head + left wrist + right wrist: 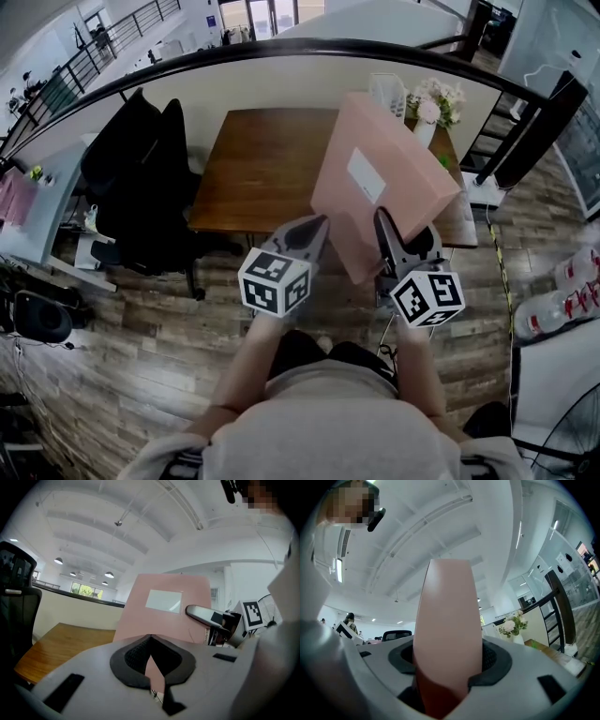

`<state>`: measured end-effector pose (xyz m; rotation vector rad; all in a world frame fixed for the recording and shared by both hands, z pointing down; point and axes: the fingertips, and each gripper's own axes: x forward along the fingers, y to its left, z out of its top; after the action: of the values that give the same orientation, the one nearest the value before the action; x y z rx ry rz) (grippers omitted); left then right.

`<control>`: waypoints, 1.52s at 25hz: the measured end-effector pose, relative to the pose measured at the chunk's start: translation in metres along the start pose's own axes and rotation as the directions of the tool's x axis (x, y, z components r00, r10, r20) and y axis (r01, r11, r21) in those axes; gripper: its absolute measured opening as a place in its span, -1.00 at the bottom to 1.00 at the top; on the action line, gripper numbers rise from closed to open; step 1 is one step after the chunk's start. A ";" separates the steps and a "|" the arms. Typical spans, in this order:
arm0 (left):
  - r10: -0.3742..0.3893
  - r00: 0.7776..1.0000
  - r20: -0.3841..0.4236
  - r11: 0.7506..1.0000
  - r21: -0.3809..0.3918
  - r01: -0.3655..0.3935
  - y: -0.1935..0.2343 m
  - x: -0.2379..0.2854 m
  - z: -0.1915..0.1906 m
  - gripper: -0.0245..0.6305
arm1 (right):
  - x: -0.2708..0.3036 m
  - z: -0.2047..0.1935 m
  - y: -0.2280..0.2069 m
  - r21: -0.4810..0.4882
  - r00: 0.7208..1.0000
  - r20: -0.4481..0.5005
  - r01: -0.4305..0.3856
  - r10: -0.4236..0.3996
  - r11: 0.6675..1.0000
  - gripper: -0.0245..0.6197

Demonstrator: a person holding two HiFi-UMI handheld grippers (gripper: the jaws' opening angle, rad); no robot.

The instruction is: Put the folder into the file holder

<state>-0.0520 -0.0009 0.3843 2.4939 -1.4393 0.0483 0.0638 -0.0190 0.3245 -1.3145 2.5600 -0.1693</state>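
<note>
A pink folder [380, 178] with a white label hangs tilted in the air above the front right part of the brown desk [253, 169]. My left gripper [312, 230] is shut on the folder's lower left edge, and a thin pink sliver shows between its pads [151, 660]. My right gripper [386, 225] is shut on the folder's thick spine [447, 620], which fills the gap between its jaws. The white mesh file holder [386, 92] stands at the desk's far edge, behind the folder.
A vase of pale flowers [436, 101] stands to the right of the file holder. Black office chairs [141, 178] are left of the desk. A curved low wall with a dark rail [281, 52] runs behind it. A person's body fills the bottom of the head view.
</note>
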 end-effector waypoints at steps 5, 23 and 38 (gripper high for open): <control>0.001 1.000 -0.030 1.000 -0.010 -0.001 0.001 0.017 -0.007 -0.89 | 0.002 -0.004 -0.022 0.018 1.000 -0.011 0.020 -0.020 1.000 -0.03; -0.111 0.992 -0.053 0.994 -0.027 0.109 0.025 0.111 0.011 -0.89 | 0.036 0.014 -0.105 -0.004 0.988 0.043 0.151 -0.150 0.989 -0.03; -0.290 0.955 -0.059 0.957 0.009 0.291 0.026 0.210 0.049 -0.89 | 0.075 0.061 -0.161 -0.107 0.958 0.123 0.271 -0.258 0.957 -0.03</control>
<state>0.0273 -0.2027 0.3753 2.6678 -1.0417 0.0752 0.1648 -0.1733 0.2886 -1.6634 2.3290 0.0101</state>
